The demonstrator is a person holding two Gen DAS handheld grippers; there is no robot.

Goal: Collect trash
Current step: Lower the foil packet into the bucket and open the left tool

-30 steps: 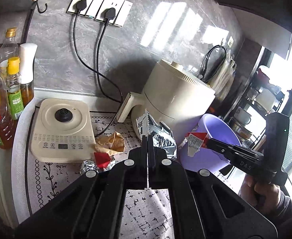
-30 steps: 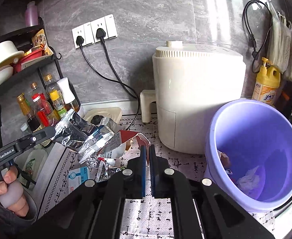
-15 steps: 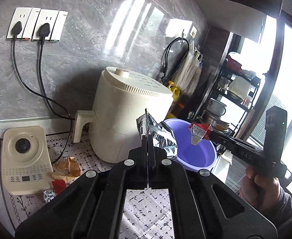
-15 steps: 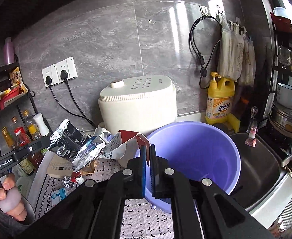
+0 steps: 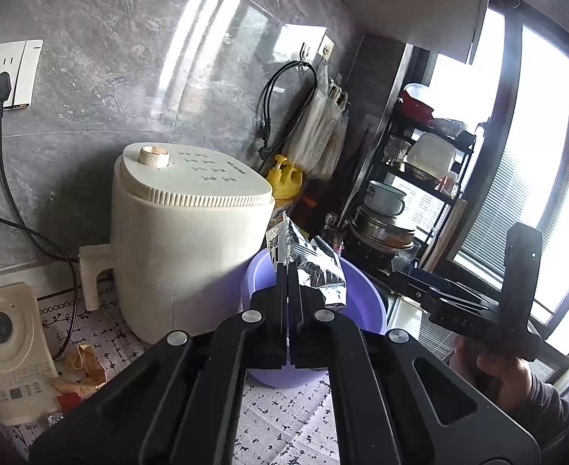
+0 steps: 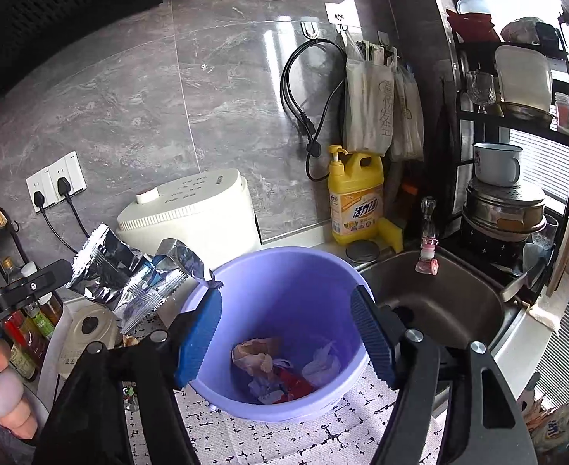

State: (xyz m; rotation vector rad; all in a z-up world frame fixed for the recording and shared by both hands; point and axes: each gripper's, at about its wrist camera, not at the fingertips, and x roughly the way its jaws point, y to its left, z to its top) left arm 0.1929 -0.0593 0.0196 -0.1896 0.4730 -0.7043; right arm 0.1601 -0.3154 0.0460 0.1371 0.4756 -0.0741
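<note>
Jaws of the right gripper [image 6: 286, 333] have just been opening and stand wide and empty over the bucket [image 6: 284, 271], where scraps [image 6: 280, 372] lie at the bottom. Left gripper [image 5: 287, 271] pinches a foil wrapper [image 5: 311, 267] above the bucket's rim, beside the cooker [image 5: 183, 240].

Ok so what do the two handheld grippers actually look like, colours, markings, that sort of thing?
Both are matte black plastic with angular linkage arms and silver round pivot screws. The right gripper has ribbed blue pads on its fingers; its side reads "DAS" in the left wrist view. The left gripper has narrow black fingers and white "GenRobot.AI" lettering on its side. A grey sleeve shows at the right wrist.
</note>
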